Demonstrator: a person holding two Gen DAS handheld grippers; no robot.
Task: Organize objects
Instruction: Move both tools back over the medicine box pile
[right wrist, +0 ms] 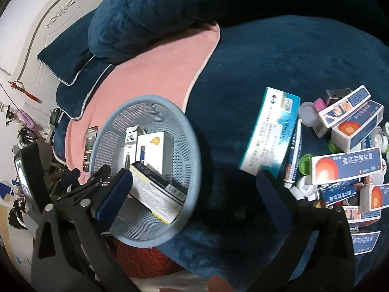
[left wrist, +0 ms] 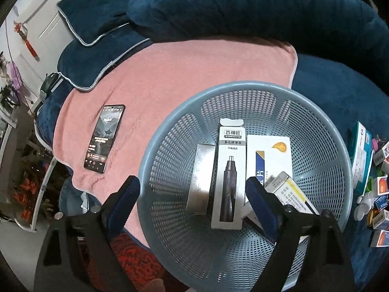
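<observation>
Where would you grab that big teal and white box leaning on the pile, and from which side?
Probably across its two long edges, near the raised upper end, coming down from above. The teal and white box lies tilted on the pile of small boxes, long and flat, so its narrow width suits the open right gripper, and the lifted end leaves room beneath a finger.

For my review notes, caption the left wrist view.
Open left gripper above blue basket holding boxes, phone on pink towel.

Small print on the yellow-striped box (right wrist: 155, 192) (blurred, unreadable)
</observation>
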